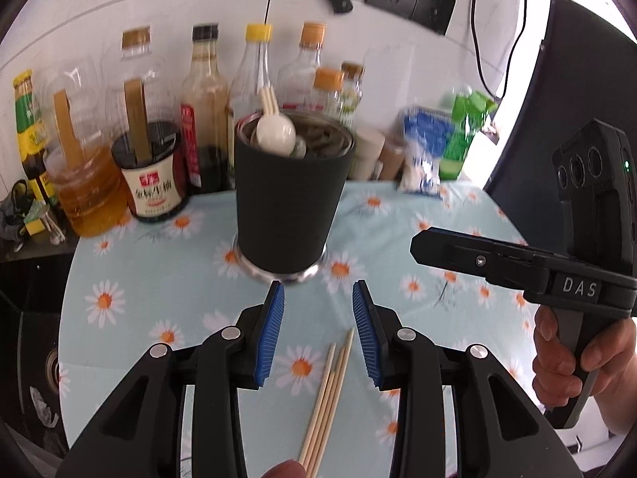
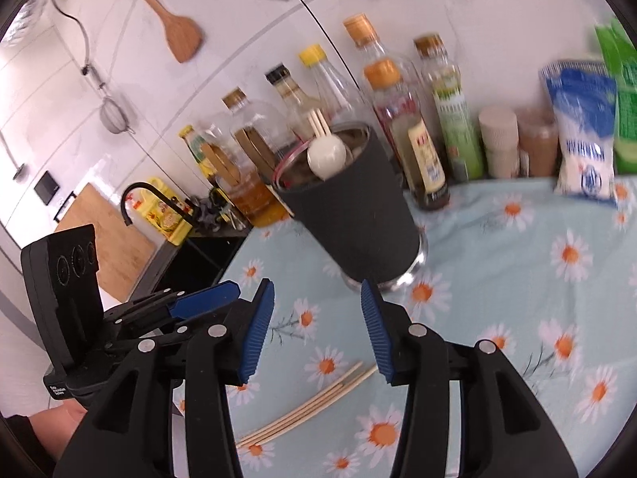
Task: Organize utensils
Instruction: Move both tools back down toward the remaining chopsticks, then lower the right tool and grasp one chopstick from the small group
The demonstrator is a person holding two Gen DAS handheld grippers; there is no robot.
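Blue ribbed pads [image 1: 270, 334] of the left gripper [image 1: 318, 330] are seen spread well apart in the left wrist view, with nothing held between them and nothing touched. Below the gap, a bundle of pale wooden chopsticks [image 1: 328, 398] lies flat on the daisy-print tablecloth [image 1: 159, 286]. Just beyond the fingertips stands a dark utensil cup [image 1: 288, 207] on a metal base, in which a white spoon [image 1: 275, 134] and two more chopsticks [image 1: 269, 99] are held upright. At the right edge the right gripper [image 1: 477, 257] is seen side-on, gripped by a hand [image 1: 565, 358]; the letters "DAS" are read on its body, and its jaws cannot be judged from this angle. Red Chinese characters are printed on the label of a dark sauce jar [image 1: 149, 175] to the left of the cup, but they are too blurred to be read.

From the right wrist view, the right gripper [image 2: 316, 326] is shown with its blue pads [image 2: 256, 326] likewise parted wide and nothing between them. The chopsticks [image 2: 306, 408] lie on the cloth below the gap, apart from both fingers. The cup [image 2: 354, 219] appears tilted by the lens, with the spoon [image 2: 326, 155] resting at its rim. The left gripper [image 2: 159, 310] is visible at the left, its fingers apart.
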